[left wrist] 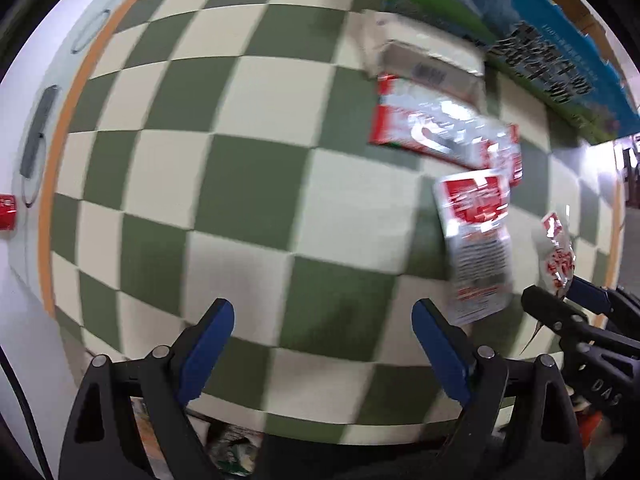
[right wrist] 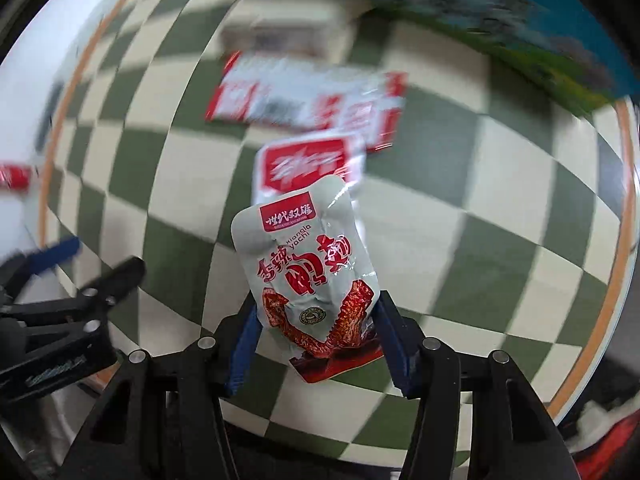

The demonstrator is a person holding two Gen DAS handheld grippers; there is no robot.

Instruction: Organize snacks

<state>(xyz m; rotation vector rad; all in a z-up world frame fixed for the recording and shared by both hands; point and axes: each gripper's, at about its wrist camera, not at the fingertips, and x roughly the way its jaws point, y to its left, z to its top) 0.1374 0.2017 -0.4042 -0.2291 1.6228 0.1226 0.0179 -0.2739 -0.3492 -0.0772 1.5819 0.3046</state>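
My right gripper [right wrist: 316,344] is shut on a grey snack pouch with red writing [right wrist: 310,276] and holds it above the checkered cloth; it also shows in the left wrist view [left wrist: 556,256]. My left gripper [left wrist: 322,344] is open and empty above the cloth. A red-and-white snack packet [left wrist: 476,240] lies flat to its right, also in the right wrist view [right wrist: 308,164]. A longer red-and-white packet [left wrist: 440,128] lies behind it, also in the right wrist view [right wrist: 308,104].
A green-and-cream checkered cloth [left wrist: 240,184] covers a white table with an orange-trimmed edge [left wrist: 52,184]. A white cardboard box [left wrist: 428,64] and a large green-and-blue carton [left wrist: 520,36] stand at the back. A small red packet [left wrist: 7,210] lies at the far left.
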